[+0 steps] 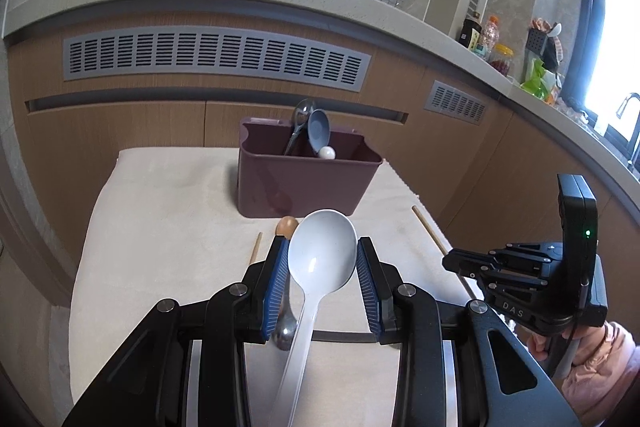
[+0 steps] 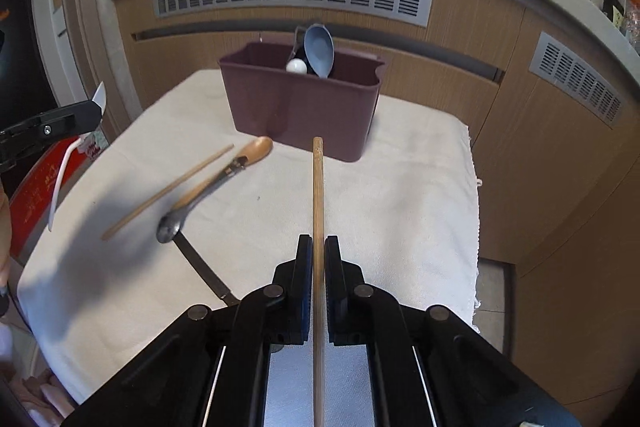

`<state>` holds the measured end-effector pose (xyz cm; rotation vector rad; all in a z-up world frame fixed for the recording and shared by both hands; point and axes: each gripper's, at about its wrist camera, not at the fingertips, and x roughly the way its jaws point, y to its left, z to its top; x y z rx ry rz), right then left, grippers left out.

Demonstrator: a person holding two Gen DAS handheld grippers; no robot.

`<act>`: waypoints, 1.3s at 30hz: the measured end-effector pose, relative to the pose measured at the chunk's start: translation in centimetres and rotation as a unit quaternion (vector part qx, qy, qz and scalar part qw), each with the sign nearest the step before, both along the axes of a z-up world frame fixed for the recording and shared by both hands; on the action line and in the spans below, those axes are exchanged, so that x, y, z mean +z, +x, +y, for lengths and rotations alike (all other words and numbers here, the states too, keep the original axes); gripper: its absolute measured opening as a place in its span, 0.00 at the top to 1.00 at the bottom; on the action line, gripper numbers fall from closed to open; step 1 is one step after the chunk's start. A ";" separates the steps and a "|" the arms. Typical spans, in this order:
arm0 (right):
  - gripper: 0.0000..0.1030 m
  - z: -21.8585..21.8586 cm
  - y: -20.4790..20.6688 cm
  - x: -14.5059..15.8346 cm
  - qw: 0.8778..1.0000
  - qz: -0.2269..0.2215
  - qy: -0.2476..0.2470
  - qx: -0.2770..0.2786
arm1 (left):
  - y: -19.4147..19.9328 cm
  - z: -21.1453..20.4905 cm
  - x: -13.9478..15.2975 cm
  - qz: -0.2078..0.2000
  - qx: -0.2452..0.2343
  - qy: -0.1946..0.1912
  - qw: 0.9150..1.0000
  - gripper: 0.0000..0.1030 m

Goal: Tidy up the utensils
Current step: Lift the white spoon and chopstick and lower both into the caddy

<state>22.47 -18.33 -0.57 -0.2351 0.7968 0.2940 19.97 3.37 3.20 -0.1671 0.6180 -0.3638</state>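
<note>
The left gripper holds a smooth white plastic spoon, its broad oval bowl wedged between the ribbed blue pads, its thin handle running back under the camera; the jaws are clamped on it. The right gripper has its jaws pressed together on a slim round wooden chopstick that points toward the bin. This bin is a matte plum plastic box with rounded corners, standing at the far side of the desk, which is covered by a cream woven cloth. Inside it lean a blue-grey spoon and a white ball-ended piece. On the cloth lie a second chopstick, a wooden spoon and a metal spoon, close together.
</note>
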 end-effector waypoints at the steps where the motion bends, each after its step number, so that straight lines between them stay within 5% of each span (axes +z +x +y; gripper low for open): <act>1: 0.95 0.0 -0.1 0.2 1.000 -0.003 0.006 0.000 | -0.2 -0.2 0.2 -0.003 0.001 -0.001 1.000 0.65; 6: 0.95 -0.1 -0.8 2.6 0.998 -0.032 0.045 -0.002 | -0.4 -0.7 3.2 -0.030 -0.007 -0.041 0.999 0.65; 9: 0.95 -0.1 -1.2 7.1 0.993 -0.095 0.065 0.001 | -0.4 -1.1 7.2 -0.087 -0.011 -0.057 0.994 0.65; 14: 0.95 0.0 -1.2 15.6 0.967 -0.235 0.096 -0.006 | 1.1 -1.6 13.3 -0.184 -0.010 -0.077 0.980 0.65; 20: 0.95 0.4 2.7 20.6 0.945 -0.301 0.129 -0.004 | 6.6 -1.0 15.9 -0.196 -0.029 -0.127 0.972 0.65; 28: 0.95 1.0 10.0 18.1 0.951 -0.276 0.140 -0.006 | 13.9 -0.9 12.1 -0.190 -0.015 -0.130 0.973 0.65; 39: 0.95 1.8 18.7 10.5 0.966 -0.216 0.144 -0.016 | 22.3 -1.1 3.4 -0.164 0.030 -0.098 0.981 0.65</act>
